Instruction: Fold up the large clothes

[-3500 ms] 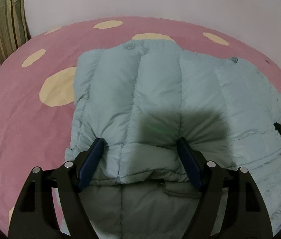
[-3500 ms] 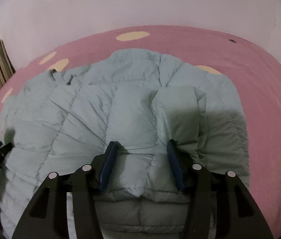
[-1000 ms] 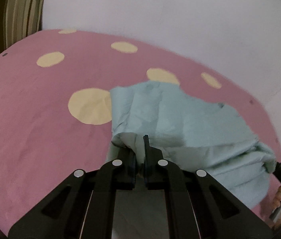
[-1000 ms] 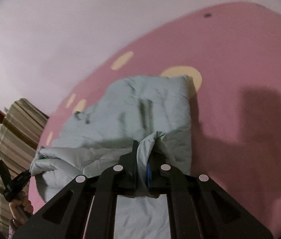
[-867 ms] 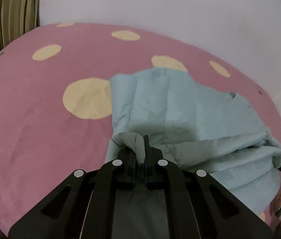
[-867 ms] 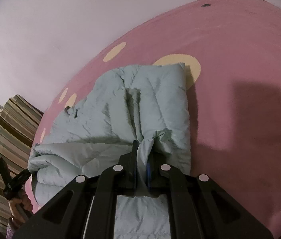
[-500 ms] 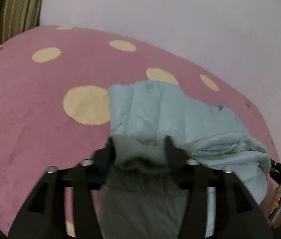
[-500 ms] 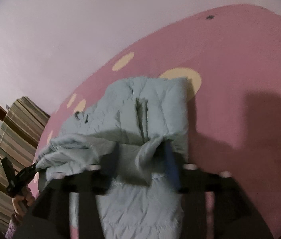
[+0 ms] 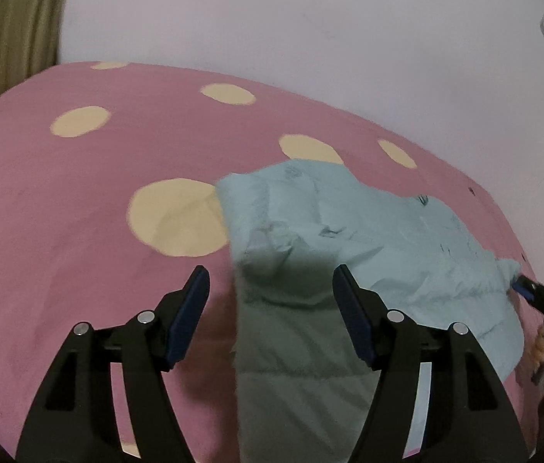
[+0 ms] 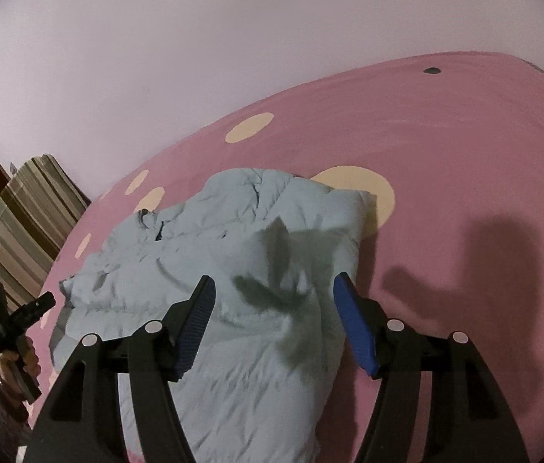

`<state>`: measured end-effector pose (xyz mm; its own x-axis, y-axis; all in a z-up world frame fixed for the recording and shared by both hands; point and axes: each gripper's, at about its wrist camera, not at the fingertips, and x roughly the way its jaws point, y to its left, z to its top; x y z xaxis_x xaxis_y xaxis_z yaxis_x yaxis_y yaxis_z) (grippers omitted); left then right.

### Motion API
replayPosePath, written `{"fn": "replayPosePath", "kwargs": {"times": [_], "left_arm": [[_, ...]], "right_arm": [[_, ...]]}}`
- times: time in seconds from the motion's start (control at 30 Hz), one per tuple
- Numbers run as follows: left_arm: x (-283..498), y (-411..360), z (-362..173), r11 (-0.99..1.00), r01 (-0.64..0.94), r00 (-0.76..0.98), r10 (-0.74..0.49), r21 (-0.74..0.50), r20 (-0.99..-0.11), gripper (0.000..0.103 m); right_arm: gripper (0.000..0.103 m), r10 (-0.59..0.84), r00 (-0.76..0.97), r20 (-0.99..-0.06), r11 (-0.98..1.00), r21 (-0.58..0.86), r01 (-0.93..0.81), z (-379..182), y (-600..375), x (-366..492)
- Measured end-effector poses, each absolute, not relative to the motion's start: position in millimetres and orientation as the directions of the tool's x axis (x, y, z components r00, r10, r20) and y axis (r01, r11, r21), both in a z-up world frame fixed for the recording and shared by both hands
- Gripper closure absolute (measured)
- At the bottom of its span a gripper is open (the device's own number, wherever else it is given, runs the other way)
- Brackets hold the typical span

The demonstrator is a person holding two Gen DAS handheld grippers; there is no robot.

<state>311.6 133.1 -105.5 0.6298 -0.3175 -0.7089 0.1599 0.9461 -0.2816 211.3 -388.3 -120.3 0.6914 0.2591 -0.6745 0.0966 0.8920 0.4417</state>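
A pale blue quilted puffer jacket (image 9: pixel 368 254) lies folded over itself on a pink bed cover with cream dots (image 9: pixel 59 200). My left gripper (image 9: pixel 270 289) is open and empty, raised over the jacket's left edge. In the right wrist view the jacket (image 10: pixel 241 254) lies rumpled, and my right gripper (image 10: pixel 273 293) is open and empty above its right part. The right gripper shows at the left view's right edge (image 9: pixel 542 301). The left gripper shows at the right view's left edge (image 10: pixel 17 316).
A plain white wall (image 9: pixel 310 31) stands behind the bed. A striped curtain or cushion (image 10: pixel 13 231) is at the bed's left side. Bare pink cover (image 10: pixel 465 177) extends right of the jacket.
Both grippers were shut on the jacket's near hem and carried it forward over the jacket. Both have now opened and let the fabric drop, and have lifted a little.
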Motion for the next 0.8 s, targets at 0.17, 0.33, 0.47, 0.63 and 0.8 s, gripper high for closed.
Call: {"fn": "replayPosePath", "kwargs": {"times": [0.17, 0.33, 0.47, 0.63, 0.8], "left_arm": [[335.8, 129.4, -119.8, 0.937, 0.17, 0.574, -0.347, -0.306, -0.742, 0.04], [348.3, 124.0, -133.2, 0.932, 0.188, 0.522, -0.361, -0.309, -0.772, 0.089], [339.9, 114.4, -127.6, 0.941, 0.223, 0.548, -0.337, -0.254, -0.766, 0.1], [327.4, 109.9, -103.7, 0.952, 0.233, 0.616, -0.303, -0.199, -0.727, 0.101], [332.4, 101.5, -65.3, 0.963, 0.231, 0.688, -0.264, -0.141, -0.676, 0.101]], "right_arm": [[0.045, 0.288, 0.67, -0.684, 0.892, 0.446, 0.07, -130.3, -386.3, 233.0], [0.076, 0.273, 0.647, -0.712, 0.915, 0.4, 0.055, -138.0, -376.1, 243.1], [0.093, 0.272, 0.65, -0.71, 0.922, 0.386, 0.035, -135.0, -368.5, 241.6], [0.097, 0.252, 0.689, -0.679, 0.927, 0.374, 0.03, -116.4, -366.5, 229.4], [0.097, 0.216, 0.752, -0.623, 0.932, 0.361, 0.032, -78.2, -370.0, 230.3]]}}
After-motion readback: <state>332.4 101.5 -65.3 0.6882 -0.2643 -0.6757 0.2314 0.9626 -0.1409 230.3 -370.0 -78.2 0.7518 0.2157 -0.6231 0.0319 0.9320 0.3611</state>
